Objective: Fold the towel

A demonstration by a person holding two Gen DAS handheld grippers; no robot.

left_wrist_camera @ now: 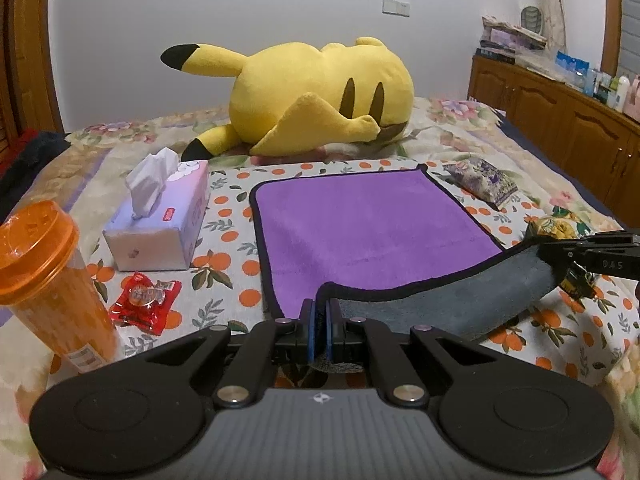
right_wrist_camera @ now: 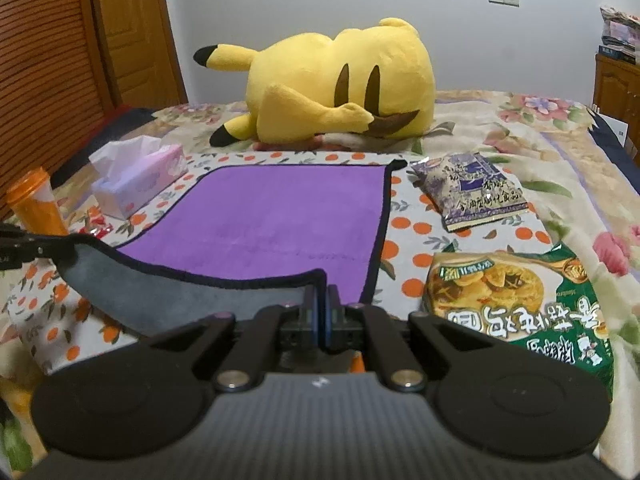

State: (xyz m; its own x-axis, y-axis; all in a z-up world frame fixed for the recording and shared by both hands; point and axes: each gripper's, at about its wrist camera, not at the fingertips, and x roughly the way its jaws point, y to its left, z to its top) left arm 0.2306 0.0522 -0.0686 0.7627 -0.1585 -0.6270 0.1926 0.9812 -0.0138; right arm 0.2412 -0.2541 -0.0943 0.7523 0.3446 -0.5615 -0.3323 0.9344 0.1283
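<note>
A purple towel (left_wrist_camera: 360, 224) with a black hem and grey underside lies on an orange-print cloth (left_wrist_camera: 224, 272) on the bed; it also shows in the right wrist view (right_wrist_camera: 272, 216). My left gripper (left_wrist_camera: 320, 312) is shut on the towel's near left corner and lifts it. My right gripper (right_wrist_camera: 322, 308) is shut on the near right corner. The lifted near edge hangs between them with the grey side (left_wrist_camera: 460, 300) showing. The right gripper also shows at the right edge of the left wrist view (left_wrist_camera: 592, 256), and the left gripper at the left edge of the right wrist view (right_wrist_camera: 24, 250).
A tissue box (left_wrist_camera: 160, 220), an orange cup (left_wrist_camera: 44, 280) and a red candy packet (left_wrist_camera: 144, 300) lie left of the towel. A purple snack bag (right_wrist_camera: 472, 192) and a green chip bag (right_wrist_camera: 520, 304) lie right. A yellow plush toy (left_wrist_camera: 312, 96) lies behind. A wooden cabinet (left_wrist_camera: 560, 120) stands right.
</note>
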